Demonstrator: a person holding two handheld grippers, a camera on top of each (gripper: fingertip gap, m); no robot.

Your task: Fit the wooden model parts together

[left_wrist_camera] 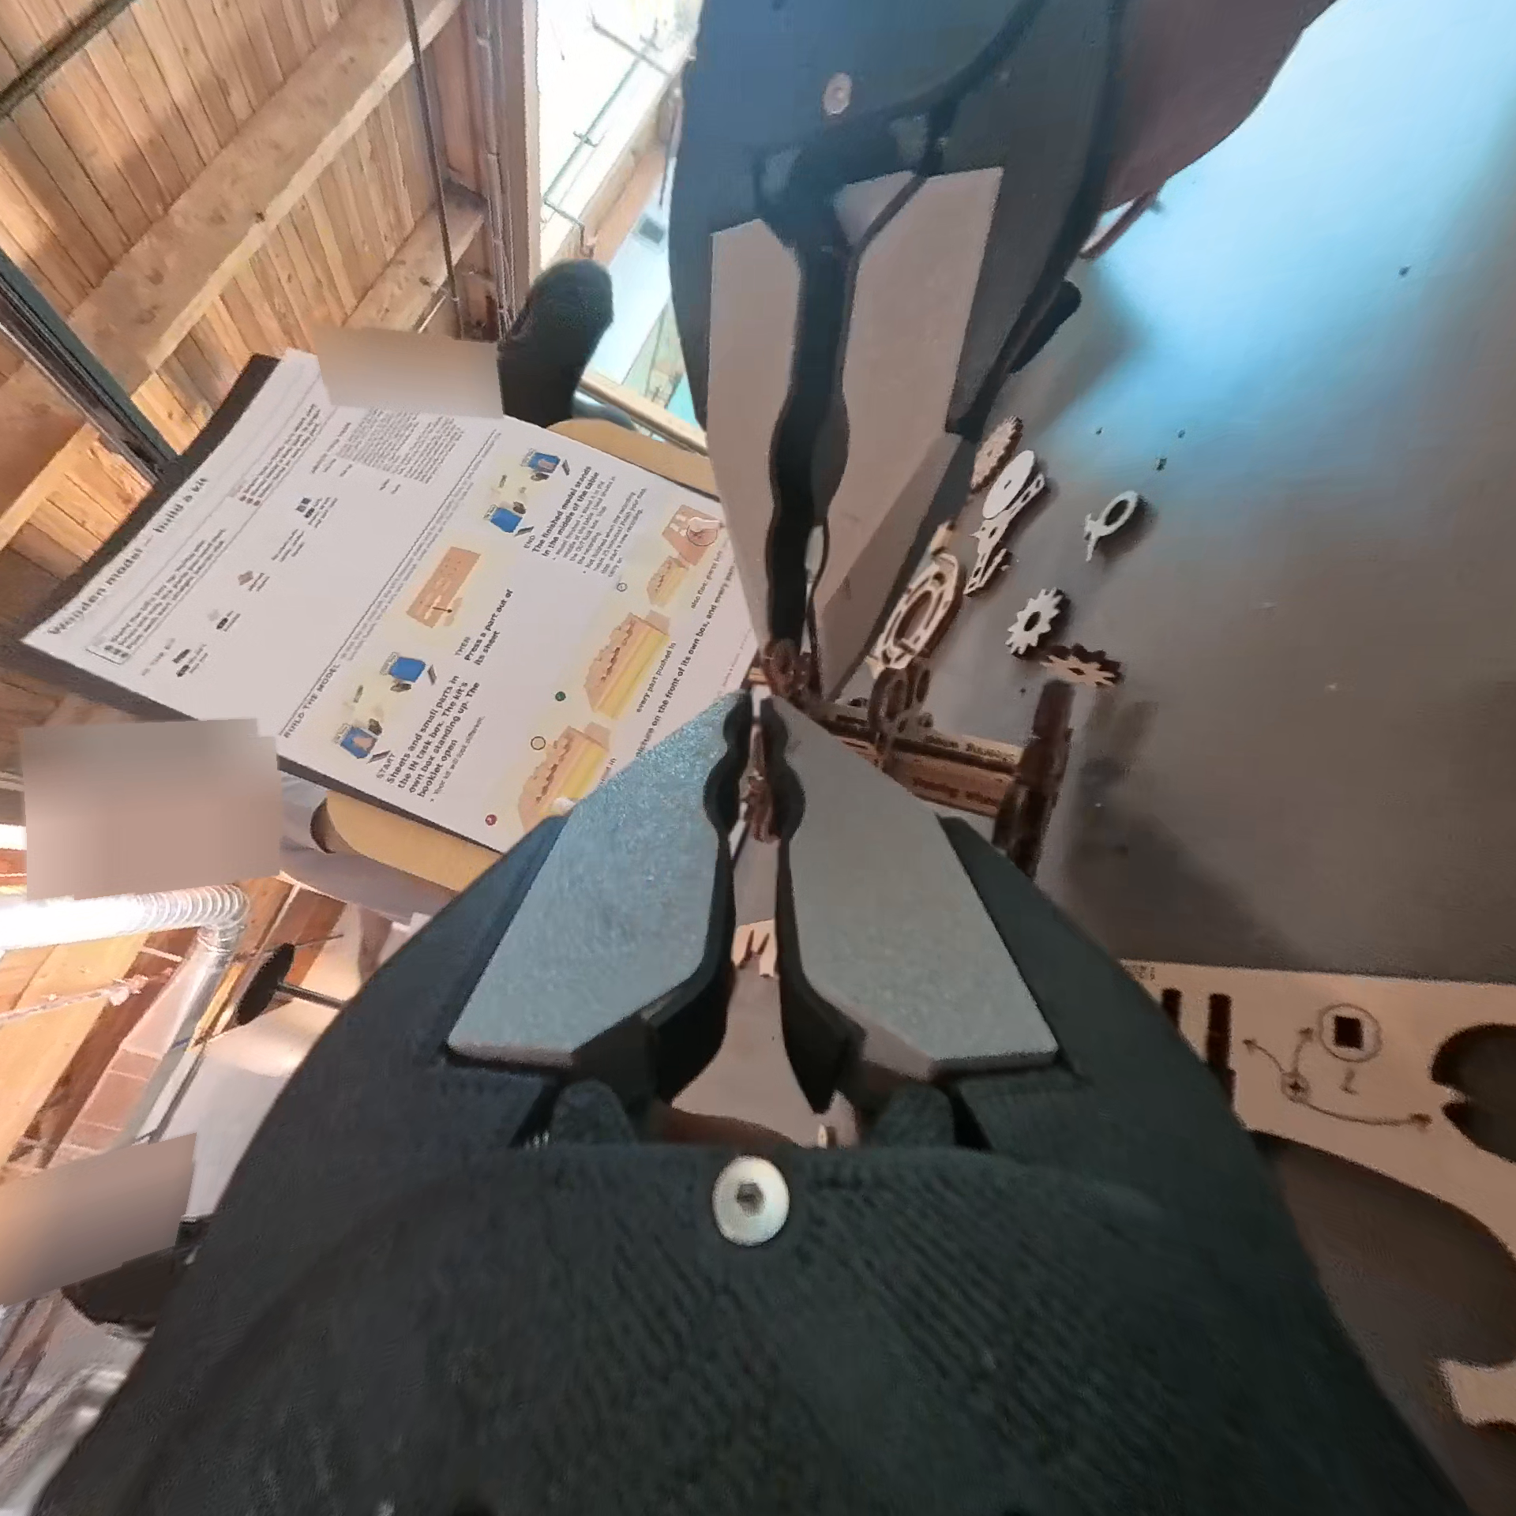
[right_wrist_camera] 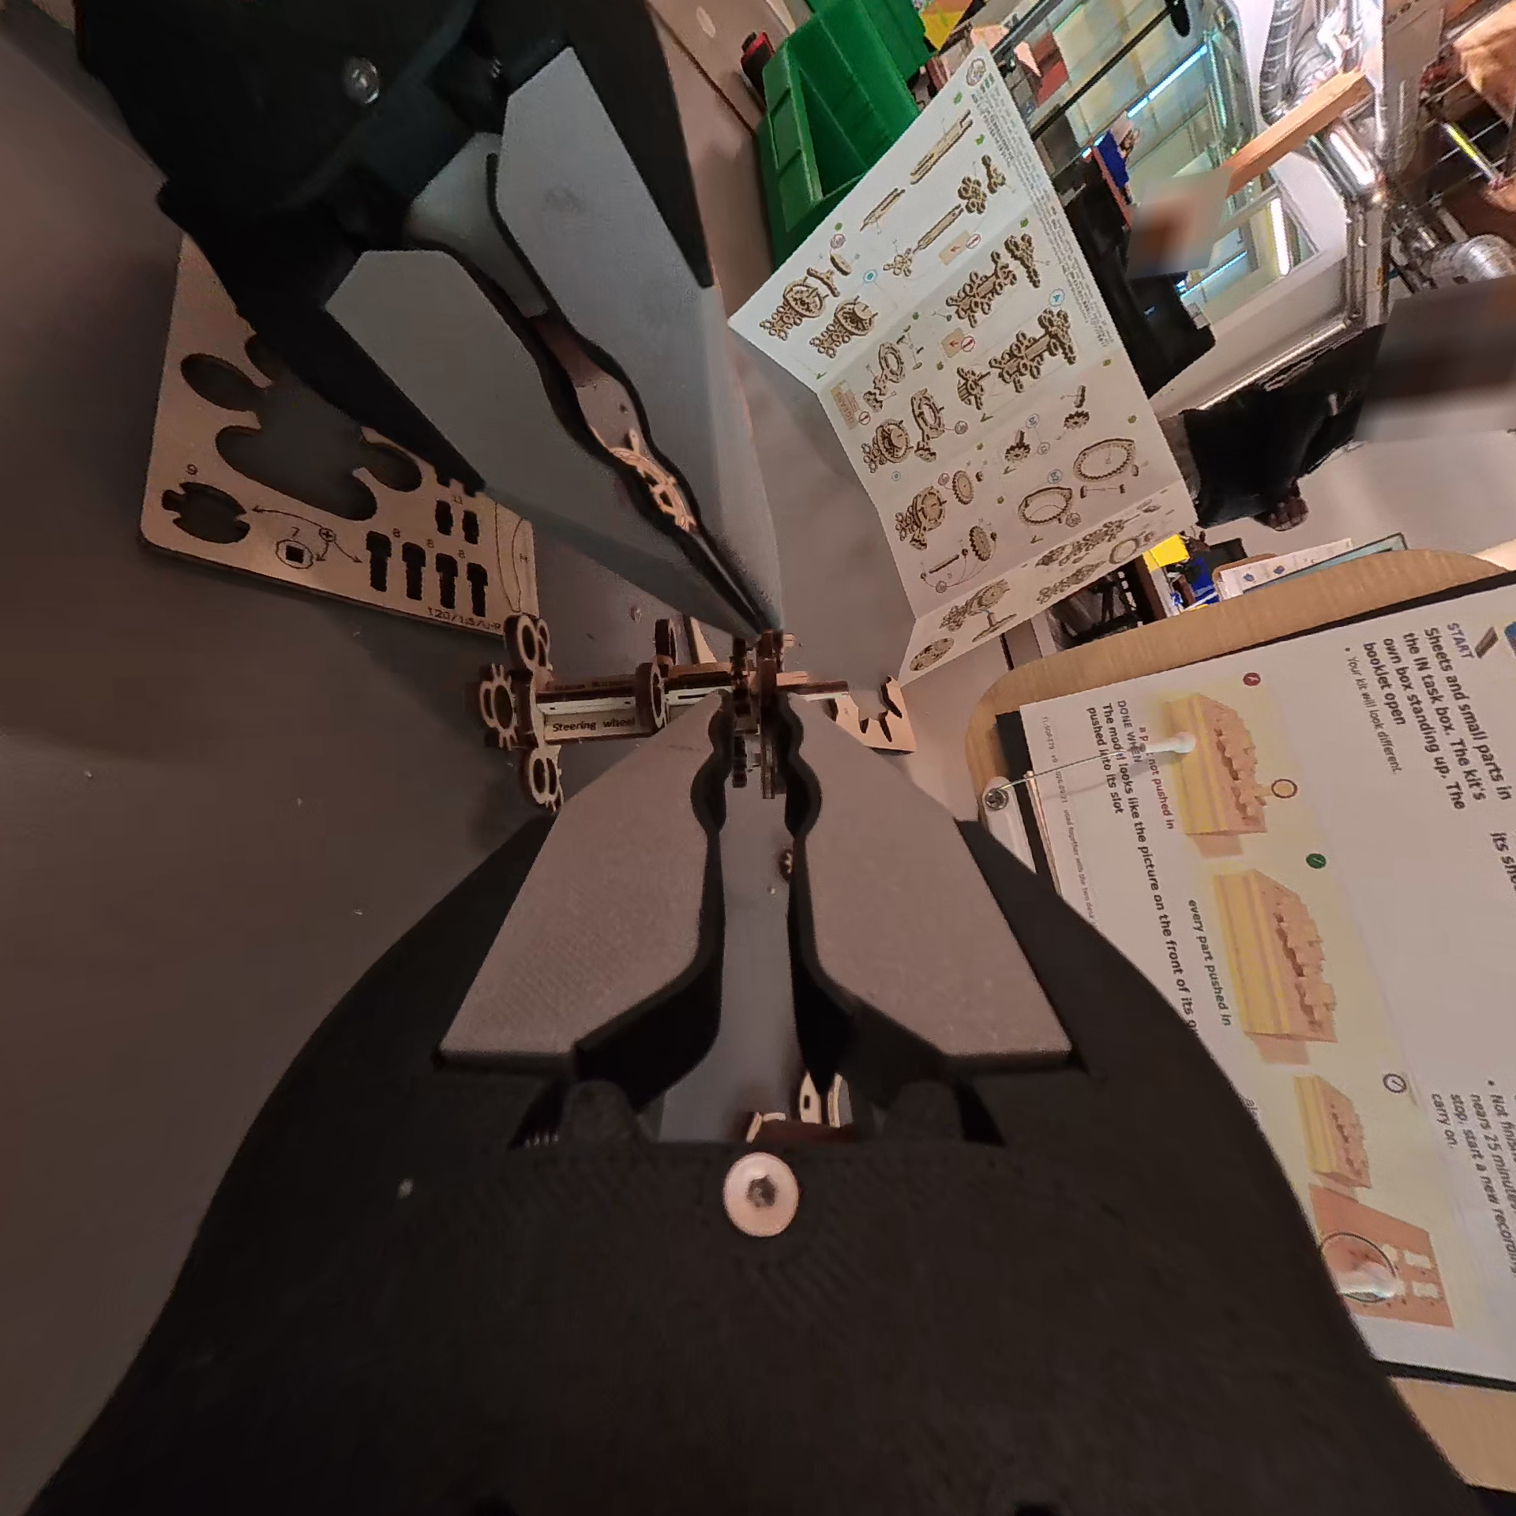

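Note:
The wooden model (right_wrist_camera: 591, 710) is a slotted shaft with flower-shaped wheels, held level above the dark table. It also shows in the left wrist view (left_wrist_camera: 943, 751). My right gripper (right_wrist_camera: 755, 705) is shut on the stacked gear discs (right_wrist_camera: 759, 742) at the shaft's end. My left gripper (left_wrist_camera: 755, 710) comes in from the opposite side, tip to tip with the right gripper (left_wrist_camera: 789, 648). It is shut on a flat spoked wooden piece (right_wrist_camera: 648, 476) that shows edge-on between its pads and meets the same end of the shaft.
Loose wooden gears (left_wrist_camera: 1035, 621) and small cut parts (left_wrist_camera: 1111, 521) lie on the table (left_wrist_camera: 1312, 656). A punched-out wooden sheet (right_wrist_camera: 328, 533) lies flat nearby. An open booklet (right_wrist_camera: 984, 369) stands behind. An instruction clipboard (right_wrist_camera: 1312, 902) and green bins (right_wrist_camera: 837, 107) are close by. My left and right fingertips are right by each other.

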